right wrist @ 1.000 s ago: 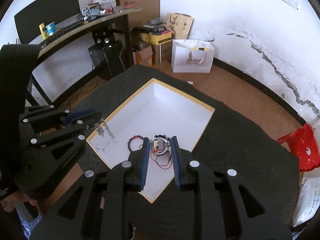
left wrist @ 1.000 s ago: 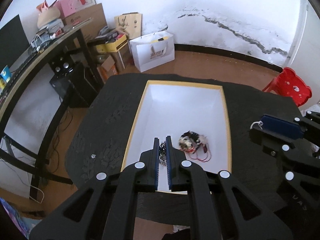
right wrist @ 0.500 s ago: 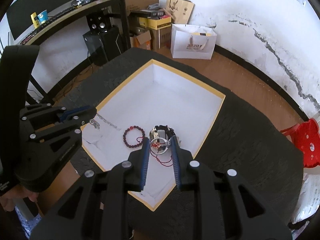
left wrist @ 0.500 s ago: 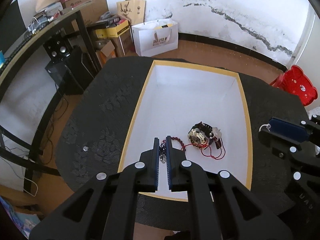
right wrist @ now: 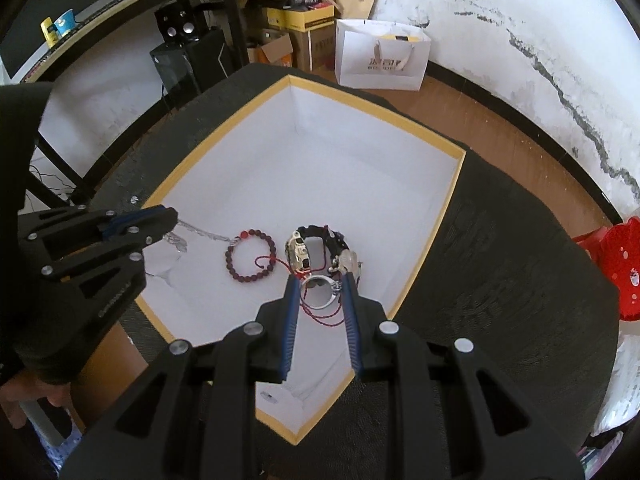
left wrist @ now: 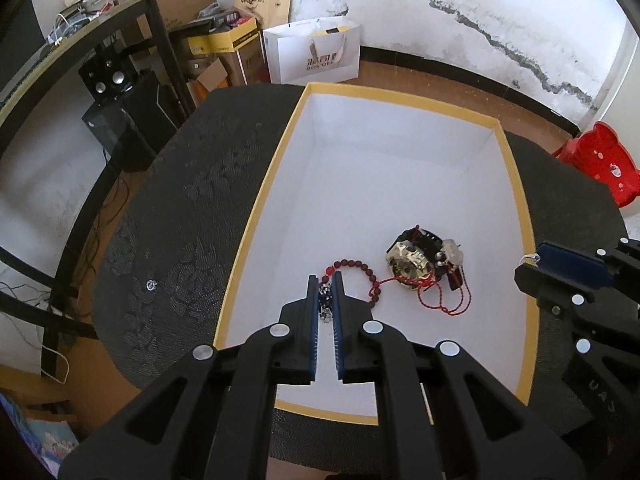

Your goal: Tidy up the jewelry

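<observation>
A white box with a yellow rim (left wrist: 260, 208) (right wrist: 448, 216) lies on the dark round table. Inside lie a red bead bracelet (left wrist: 360, 270) (right wrist: 251, 256), a black watch (left wrist: 412, 258) (right wrist: 316, 246) and a red cord (left wrist: 436, 300). My left gripper (left wrist: 325, 284) (right wrist: 170, 216) is shut on a silver chain (left wrist: 325, 304) (right wrist: 188, 236) that hangs over the box's near left part. My right gripper (right wrist: 320, 286) (left wrist: 532, 260) is shut on a silver ring (right wrist: 319, 290), held above the box beside the watch.
A small silver item (left wrist: 151, 285) lies on the table left of the box. A red plastic stool (left wrist: 596, 164) stands at the right. A white paper bag (left wrist: 316, 56), cardboard boxes and a desk with speakers stand at the back left.
Both grippers have risen and drawn back from the box floor. The bead bracelet, hidden behind my left fingers before, now shows. The chain stays in the left gripper, the ring in the right.
</observation>
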The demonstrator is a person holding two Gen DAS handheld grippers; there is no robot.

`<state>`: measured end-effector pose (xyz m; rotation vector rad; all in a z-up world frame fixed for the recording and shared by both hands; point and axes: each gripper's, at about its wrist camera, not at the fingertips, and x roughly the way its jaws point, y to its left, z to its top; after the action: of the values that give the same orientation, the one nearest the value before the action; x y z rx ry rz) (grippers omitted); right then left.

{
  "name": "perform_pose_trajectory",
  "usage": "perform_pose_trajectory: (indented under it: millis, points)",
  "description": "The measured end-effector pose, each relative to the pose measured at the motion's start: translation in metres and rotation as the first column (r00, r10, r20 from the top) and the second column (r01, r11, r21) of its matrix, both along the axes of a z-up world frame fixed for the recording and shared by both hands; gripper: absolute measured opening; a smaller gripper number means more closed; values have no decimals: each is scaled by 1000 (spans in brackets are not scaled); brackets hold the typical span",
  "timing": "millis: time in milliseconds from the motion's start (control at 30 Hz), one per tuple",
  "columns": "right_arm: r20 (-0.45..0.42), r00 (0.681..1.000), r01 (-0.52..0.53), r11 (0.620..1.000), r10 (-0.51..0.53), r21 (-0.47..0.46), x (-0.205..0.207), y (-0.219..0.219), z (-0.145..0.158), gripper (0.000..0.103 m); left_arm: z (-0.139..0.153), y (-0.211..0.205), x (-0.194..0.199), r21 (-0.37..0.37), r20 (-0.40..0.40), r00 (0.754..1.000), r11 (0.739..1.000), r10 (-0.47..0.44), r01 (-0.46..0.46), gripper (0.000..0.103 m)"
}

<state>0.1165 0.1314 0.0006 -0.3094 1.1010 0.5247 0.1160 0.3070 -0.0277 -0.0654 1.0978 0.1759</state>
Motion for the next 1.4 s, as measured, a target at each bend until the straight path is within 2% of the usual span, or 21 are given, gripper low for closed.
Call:
perform_pose_trajectory:
  millis: [333,633,667,700,733,767,800,833,867,900,933,967,1033,1067,1200,1267,1400]
  points:
    - [-37,999,12,999,-13,-38,12,4,-38,22,-27,2,7,-6,-43,999,1000,9,-9,6]
    - [-50,998,21,999,-24,-49,18,3,-51,22,-40,3,11,-9,-68,997,1000,22,-23,7]
    - [-53,998,21,998,-24,-50,19,2,-52,23,-41,4,11,-7,-70,997,1000,28,-28,7]
    - [-53,998,22,999,-24,-48,19,1,-51,30,-41,4,12,-7,-73,997,1000,29,-30,7]
    - [-48,998,25,999,-27,-45,19,1,-50,36,-42,4,12,-6,-77,997,1000,30,-30,10]
    - [-42,999,26,999,-27,-41,19,0,-49,47,-43,4,12,-5,-82,996,999,31,-32,13]
    - [-34,999,26,999,-28,-39,18,-1,-48,50,-43,5,12,-8,-86,996,1000,29,-30,16]
    - [-30,999,26,999,-27,-38,18,-1,-47,50,-44,4,12,-8,-88,996,1000,26,-27,29]
    - [-28,999,26,999,-27,-40,17,-1,-45,54,-43,4,11,-9,-86,996,1000,26,-27,50]
    - [-22,999,27,999,-28,-41,17,-1,-44,68,-41,5,9,-12,-73,997,999,36,-37,60]
    - [-12,1000,19,999,-19,-32,14,-2,-41,72,-39,5,7,-12,-64,997,999,48,-49,73]
    - [-4,1000,17,999,-17,-35,13,-2,-38,76,-37,6,6,-10,-58,997,998,57,-58,77]
    - [2,1000,22,999,-22,-28,11,-5,-33,76,-32,6,4,-13,-44,997,998,65,-65,79]
    - [2,1000,27,999,-27,-20,10,-8,-29,76,-30,6,3,-12,-43,997,998,67,-68,85]
    - [13,999,30,999,-30,-10,4,-16,-18,80,-18,-1,-2,-6,-32,998,999,53,-53,87]
    - [24,999,35,999,-35,-1,-2,-21,-11,85,-12,-7,-6,16,-27,998,999,50,-50,95]
    - [47,998,46,999,-47,19,-14,-34,6,86,-1,-15,-13,29,-21,998,998,58,-58,95]
